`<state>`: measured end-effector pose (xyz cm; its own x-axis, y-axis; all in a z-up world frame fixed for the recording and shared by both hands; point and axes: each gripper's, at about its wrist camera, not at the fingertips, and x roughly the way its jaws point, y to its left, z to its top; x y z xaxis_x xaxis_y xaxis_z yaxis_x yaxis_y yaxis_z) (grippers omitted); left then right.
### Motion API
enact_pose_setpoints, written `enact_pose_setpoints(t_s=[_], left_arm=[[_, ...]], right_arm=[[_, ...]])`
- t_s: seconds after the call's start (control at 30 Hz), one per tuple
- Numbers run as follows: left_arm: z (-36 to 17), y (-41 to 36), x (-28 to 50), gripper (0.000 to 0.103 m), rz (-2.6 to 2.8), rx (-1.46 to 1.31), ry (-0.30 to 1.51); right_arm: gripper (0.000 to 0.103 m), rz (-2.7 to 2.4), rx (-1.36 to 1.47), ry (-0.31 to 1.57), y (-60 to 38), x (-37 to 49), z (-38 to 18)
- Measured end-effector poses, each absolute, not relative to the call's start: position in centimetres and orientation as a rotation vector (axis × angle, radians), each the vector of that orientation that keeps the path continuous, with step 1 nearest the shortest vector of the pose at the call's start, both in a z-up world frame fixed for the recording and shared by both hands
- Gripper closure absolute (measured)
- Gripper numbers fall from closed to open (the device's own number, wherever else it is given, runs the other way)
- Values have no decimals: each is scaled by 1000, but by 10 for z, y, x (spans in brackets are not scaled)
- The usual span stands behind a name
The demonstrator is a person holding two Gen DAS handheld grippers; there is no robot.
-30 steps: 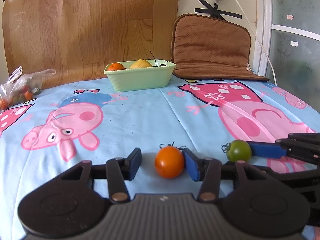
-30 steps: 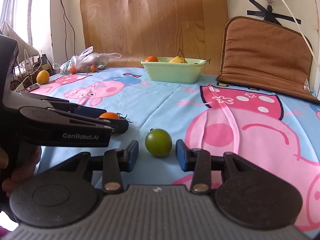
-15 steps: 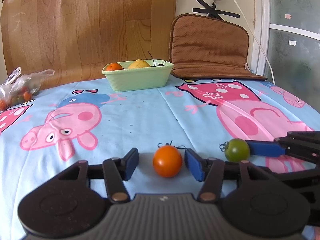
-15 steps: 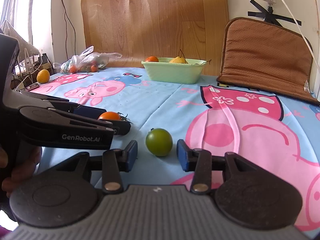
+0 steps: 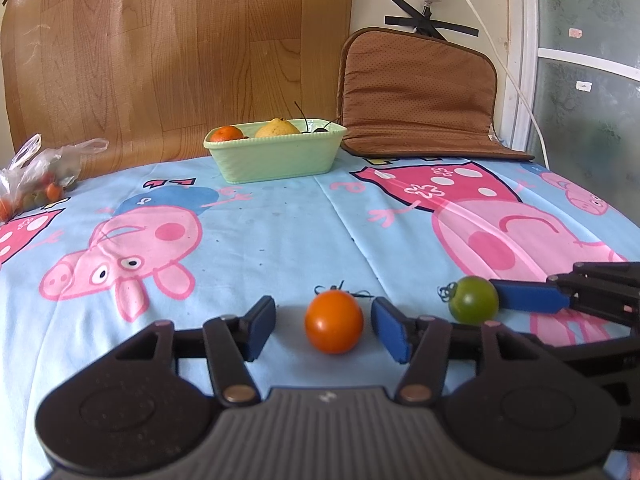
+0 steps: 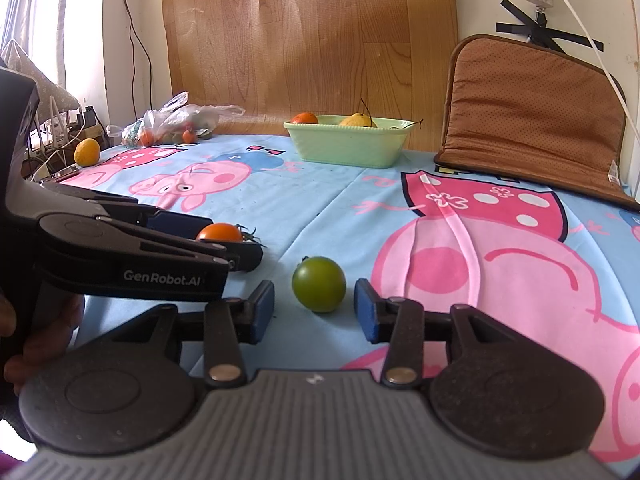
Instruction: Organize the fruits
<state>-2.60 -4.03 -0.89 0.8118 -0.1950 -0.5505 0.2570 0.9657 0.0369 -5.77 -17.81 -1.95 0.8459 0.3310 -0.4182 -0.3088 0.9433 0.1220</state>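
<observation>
bowl (image 5: 276,160) at the back already has a few fruits in it. both tomatoes sit on the cloth: orange tomato (image 5: 334,321) between the left gripper (image 5: 324,330) pads, which have just been opening, green tomato (image 6: 319,284) inside the right gripper (image 6: 314,312), unpinched.

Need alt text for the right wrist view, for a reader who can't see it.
The right gripper sits open around a green tomato on a cartoon-pig tablecloth, pads clear of it. At left, the left gripper brackets an orange tomato. A green tray of fruit stands behind.
</observation>
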Motion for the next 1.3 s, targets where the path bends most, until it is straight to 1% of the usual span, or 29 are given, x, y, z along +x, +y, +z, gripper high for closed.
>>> enact_pose_setpoints(t_s=[0.27, 0.43, 1.07, 1.3], left_arm=[[-9, -36, -25, 44, -238, 89, 577], [-9, -34, -24, 40, -234, 84, 581], [-10, -35, -24, 38, -235, 88, 580], [-10, -35, -25, 37, -236, 96, 579]], right_arm=[[56, 338, 51, 450, -178, -58, -20], [56, 339, 52, 450, -178, -58, -20], [55, 339, 52, 450, -178, -58, -20], [54, 339, 53, 451, -179, -58, -19]])
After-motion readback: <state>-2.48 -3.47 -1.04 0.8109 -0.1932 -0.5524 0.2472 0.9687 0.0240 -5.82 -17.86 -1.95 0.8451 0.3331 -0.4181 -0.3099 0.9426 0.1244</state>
